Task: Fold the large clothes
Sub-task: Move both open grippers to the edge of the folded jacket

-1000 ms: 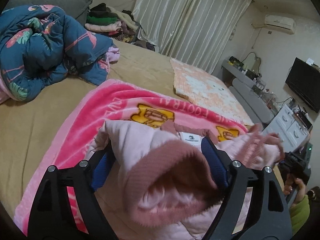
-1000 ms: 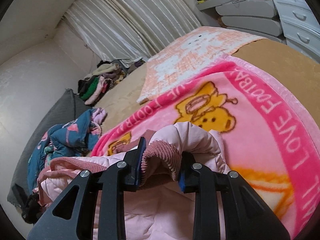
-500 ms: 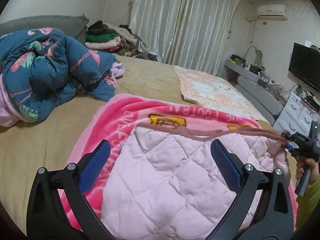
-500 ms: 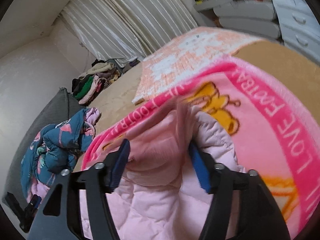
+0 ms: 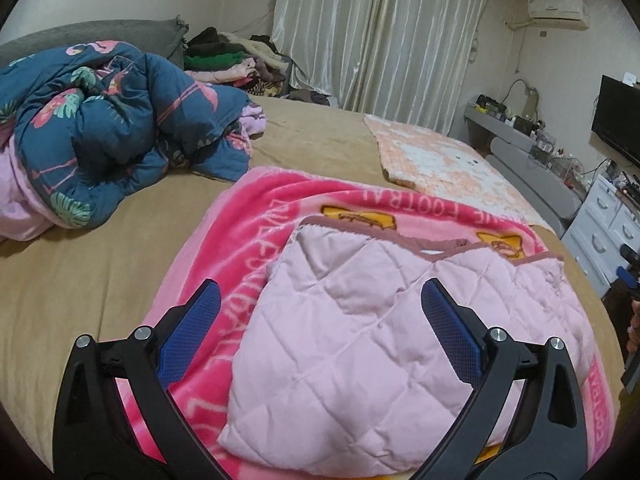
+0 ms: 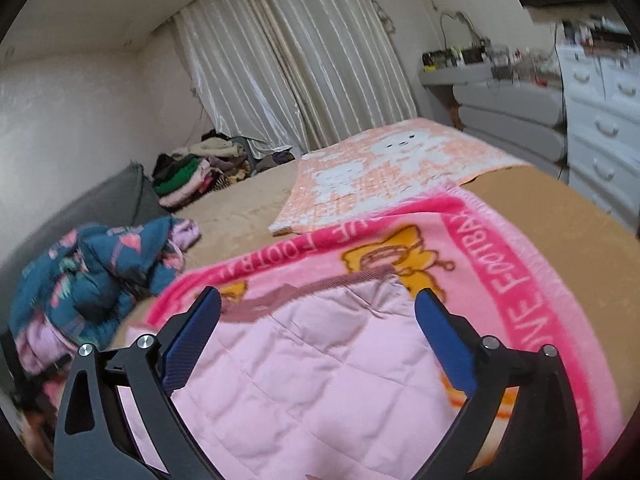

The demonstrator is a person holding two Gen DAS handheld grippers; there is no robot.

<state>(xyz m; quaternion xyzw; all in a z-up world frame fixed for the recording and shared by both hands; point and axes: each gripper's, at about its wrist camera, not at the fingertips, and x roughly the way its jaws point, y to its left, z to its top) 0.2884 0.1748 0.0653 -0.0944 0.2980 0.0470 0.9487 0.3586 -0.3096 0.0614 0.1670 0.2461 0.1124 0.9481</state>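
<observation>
— So, holding anything? Left gripper (image 5: 320, 320), right gripper (image 6: 318, 326)?
— No; jaws wide apart on both, empty, hovering over the jacket (image 5: 372, 336).
— Why there?
— Laid folded on the pink blanket (image 5: 248, 216), near bed (image 5: 80, 280) edge; probably ready for another fold.

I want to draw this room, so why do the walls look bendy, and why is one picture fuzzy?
Both views use fisheye lenses, so the curtain bows and the corners go black. The left wrist view is sharp; the right wrist view is smeared at its sides, on the drawers and the blue quilt, probably from motion.
</observation>
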